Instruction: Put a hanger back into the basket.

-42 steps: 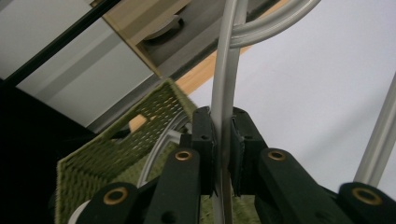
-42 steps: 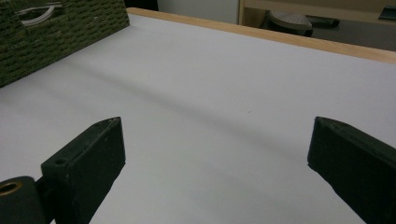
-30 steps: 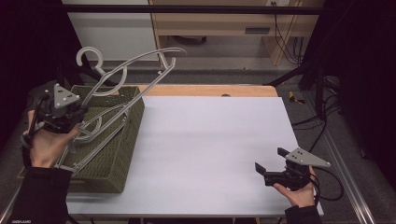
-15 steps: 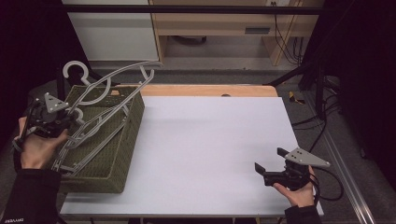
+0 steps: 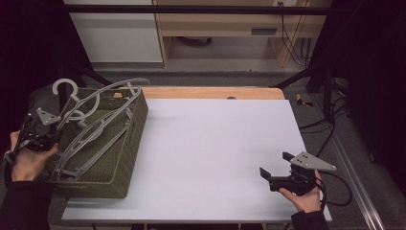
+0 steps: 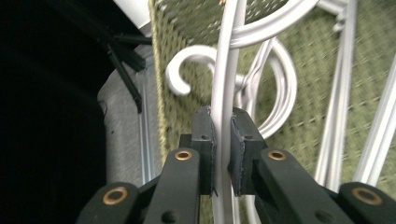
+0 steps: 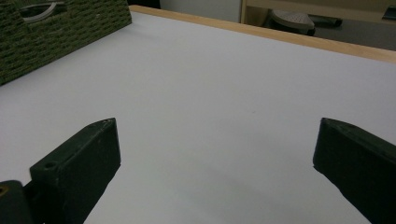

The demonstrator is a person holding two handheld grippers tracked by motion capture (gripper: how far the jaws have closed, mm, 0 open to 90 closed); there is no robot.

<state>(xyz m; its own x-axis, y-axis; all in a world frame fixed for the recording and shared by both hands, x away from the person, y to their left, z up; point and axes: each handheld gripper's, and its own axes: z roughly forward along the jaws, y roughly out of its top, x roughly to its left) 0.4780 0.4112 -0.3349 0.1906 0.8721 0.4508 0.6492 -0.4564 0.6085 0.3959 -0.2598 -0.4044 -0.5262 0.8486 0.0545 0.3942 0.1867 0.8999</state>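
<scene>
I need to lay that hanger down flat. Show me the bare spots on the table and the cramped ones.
Free: the broad white table top between the green basket and the right claw, from the wooden back edge to the near edge. Crowded: the basket itself, full of grey hangers, with the left claw clamped on one there.

Smooth, faintly glossy grey plastic hanger sits between my matt black rubbery pads. Below it, the coarse olive woven basket. The desk looks matt white, with a bare wood edge.
</scene>
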